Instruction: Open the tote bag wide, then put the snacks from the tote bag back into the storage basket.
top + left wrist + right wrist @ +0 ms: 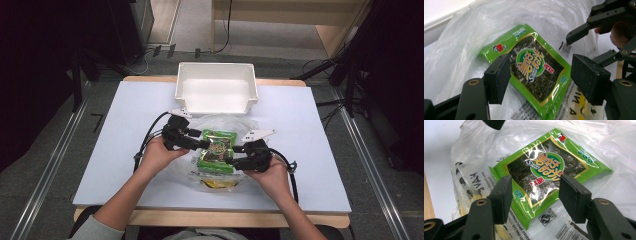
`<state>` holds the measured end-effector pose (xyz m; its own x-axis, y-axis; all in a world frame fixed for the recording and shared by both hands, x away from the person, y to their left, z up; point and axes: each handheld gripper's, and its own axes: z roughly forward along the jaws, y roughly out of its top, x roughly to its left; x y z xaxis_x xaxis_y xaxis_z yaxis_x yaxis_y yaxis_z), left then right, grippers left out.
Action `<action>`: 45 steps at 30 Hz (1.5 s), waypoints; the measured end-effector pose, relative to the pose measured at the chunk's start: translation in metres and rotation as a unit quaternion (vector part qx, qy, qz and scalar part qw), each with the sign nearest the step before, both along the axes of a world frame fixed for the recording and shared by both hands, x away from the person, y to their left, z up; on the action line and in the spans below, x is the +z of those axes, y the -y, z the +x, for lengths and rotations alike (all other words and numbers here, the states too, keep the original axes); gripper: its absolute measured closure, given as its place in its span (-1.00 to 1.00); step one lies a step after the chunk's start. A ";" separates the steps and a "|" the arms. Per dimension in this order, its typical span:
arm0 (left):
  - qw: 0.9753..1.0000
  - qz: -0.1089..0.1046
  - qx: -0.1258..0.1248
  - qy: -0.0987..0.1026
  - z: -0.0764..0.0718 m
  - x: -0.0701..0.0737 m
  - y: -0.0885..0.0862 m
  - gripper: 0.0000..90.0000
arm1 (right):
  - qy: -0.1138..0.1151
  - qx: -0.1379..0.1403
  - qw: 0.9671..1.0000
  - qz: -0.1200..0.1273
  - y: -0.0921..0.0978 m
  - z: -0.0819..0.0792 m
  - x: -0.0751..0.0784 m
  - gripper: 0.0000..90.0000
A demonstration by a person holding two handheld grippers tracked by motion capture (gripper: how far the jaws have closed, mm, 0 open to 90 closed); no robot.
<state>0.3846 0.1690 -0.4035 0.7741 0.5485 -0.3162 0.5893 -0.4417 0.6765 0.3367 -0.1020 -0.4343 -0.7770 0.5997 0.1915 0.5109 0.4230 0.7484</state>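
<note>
A green seaweed snack packet (216,150) lies flat on a crumpled clear plastic bag (220,122) in the middle of the table. My left gripper (201,144) is at the packet's left edge and my right gripper (231,156) at its right edge. In the left gripper view the packet (534,72) lies beyond the open left gripper (544,78), with nothing between the jaws. The right gripper (537,196) also stands open just above the packet (549,170). One far corner of the packet looks veiled by the plastic (461,45).
A white empty bin (216,87) stands at the table's far edge, just behind the bag. Something yellow (217,184) lies inside the bag near the front, under printed plastic (471,180). The white tabletop (115,150) spreads to both sides.
</note>
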 end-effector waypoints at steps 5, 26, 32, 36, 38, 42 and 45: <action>1.000 -0.012 0.008 -0.001 -0.005 -0.002 -0.006 -0.26 | -0.002 0.000 1.000 -0.002 -0.001 -0.001 -0.001 0.02; 1.000 0.003 0.023 -0.007 -0.020 -0.016 -0.009 0.82 | -0.004 0.002 1.000 -0.008 -0.007 0.004 -0.005 0.03; 1.000 -0.001 0.015 -0.005 -0.019 -0.019 -0.004 1.00 | -0.007 0.003 1.000 -0.005 -0.009 0.004 -0.007 0.03; 1.000 0.010 0.015 -0.007 -0.017 -0.024 -0.001 1.00 | -0.006 0.001 1.000 -0.004 -0.008 0.004 -0.007 0.03; 1.000 0.010 0.014 -0.011 -0.017 -0.026 0.000 1.00 | -0.006 0.001 1.000 -0.003 -0.008 0.004 -0.007 0.04; 0.999 0.021 0.014 -0.021 -0.014 -0.032 0.003 1.00 | -0.008 -0.001 1.000 -0.008 -0.009 0.004 -0.009 0.04; 0.999 0.032 0.018 -0.023 -0.012 -0.037 0.003 1.00 | -0.008 0.000 1.000 -0.010 -0.009 0.004 -0.010 0.04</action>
